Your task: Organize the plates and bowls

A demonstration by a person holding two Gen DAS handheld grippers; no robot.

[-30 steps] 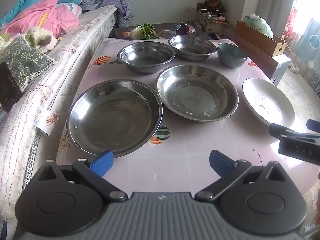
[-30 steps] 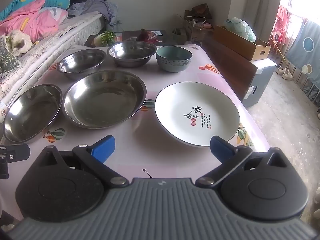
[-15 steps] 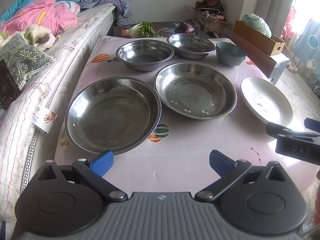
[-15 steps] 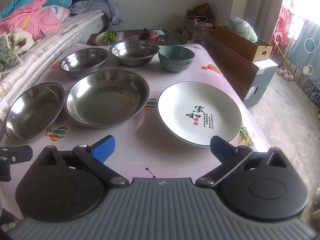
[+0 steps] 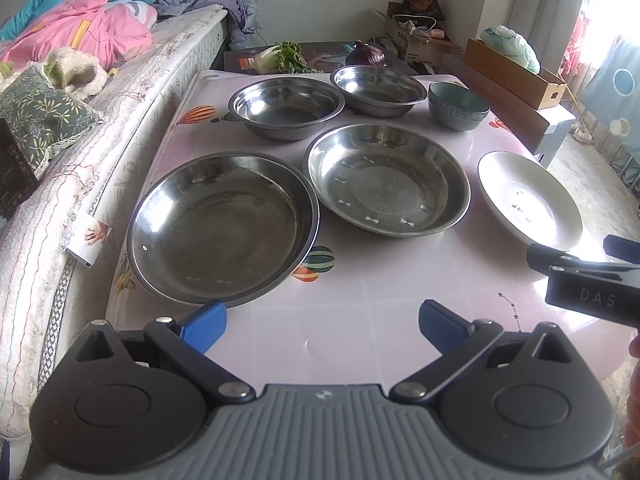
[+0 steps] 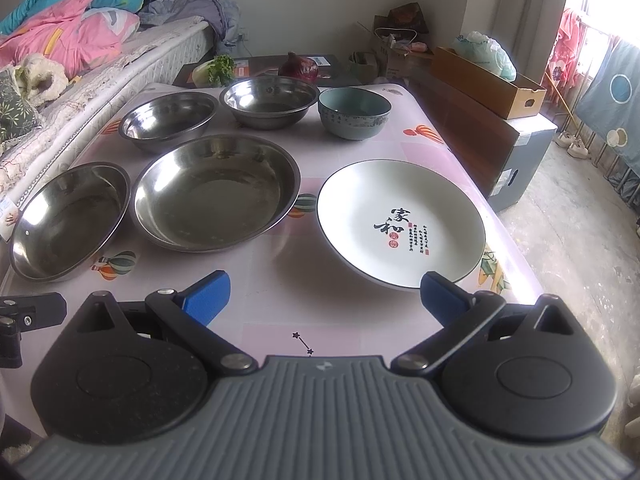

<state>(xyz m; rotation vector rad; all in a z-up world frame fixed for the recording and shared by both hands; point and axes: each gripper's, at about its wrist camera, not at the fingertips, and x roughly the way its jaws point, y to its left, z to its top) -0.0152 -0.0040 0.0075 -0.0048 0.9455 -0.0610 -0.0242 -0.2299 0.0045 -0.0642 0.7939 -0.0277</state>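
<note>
A: Left gripper [image 5: 322, 316] spread wide, empty, just short of the near steel plate [image 5: 222, 227] on the table [image 5: 360, 312].

B: Right gripper [image 6: 324, 292] also spread, empty, its right finger overlapping the white plate [image 6: 400, 222]'s near rim; bowls behind.

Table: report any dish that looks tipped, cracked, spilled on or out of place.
Nothing stands out. The steel plates, steel bowls, the teal bowl and the white plate all sit upright, empty and apart.
</note>
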